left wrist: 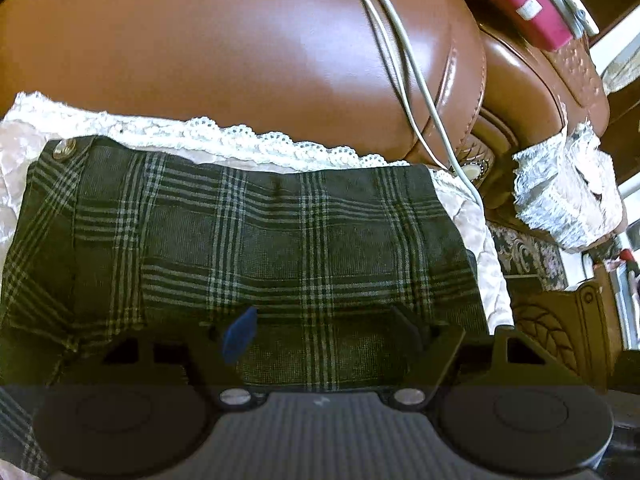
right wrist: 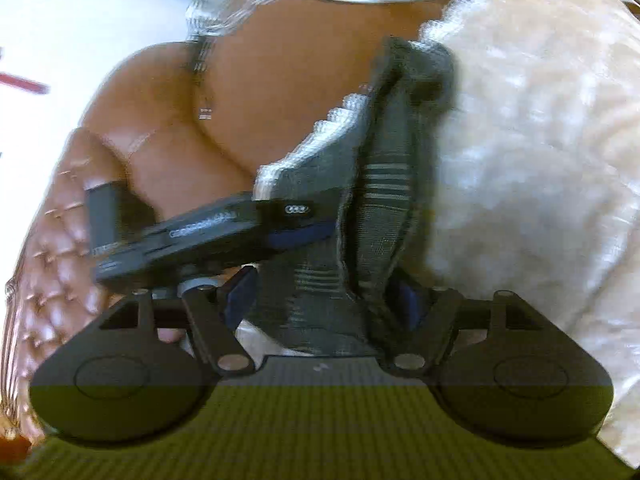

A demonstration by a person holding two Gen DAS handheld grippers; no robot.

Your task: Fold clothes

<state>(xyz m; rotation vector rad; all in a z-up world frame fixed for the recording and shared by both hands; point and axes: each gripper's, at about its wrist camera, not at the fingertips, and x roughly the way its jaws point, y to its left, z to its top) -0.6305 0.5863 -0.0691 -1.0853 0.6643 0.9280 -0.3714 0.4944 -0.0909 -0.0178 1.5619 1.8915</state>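
A dark green plaid garment (left wrist: 260,240) lies flat on a cream quilted cover (left wrist: 24,136) over a brown leather sofa seat. A metal button (left wrist: 64,149) sits at its far left corner. My left gripper (left wrist: 324,332) is open, its fingers spread just above the garment's near edge, nothing between them. In the right wrist view the same plaid cloth (right wrist: 380,200) is bunched in a raised fold between the open fingers of my right gripper (right wrist: 326,292). The other gripper's black body (right wrist: 200,232) shows at left, touching the cloth.
The brown leather sofa back (left wrist: 240,48) rises behind the garment. White cables (left wrist: 400,60) run down over it. A red box (left wrist: 520,4) rests at the top right. A lace-edged cloth (left wrist: 560,192) hangs at right. A carved wooden frame (left wrist: 560,332) stands at lower right.
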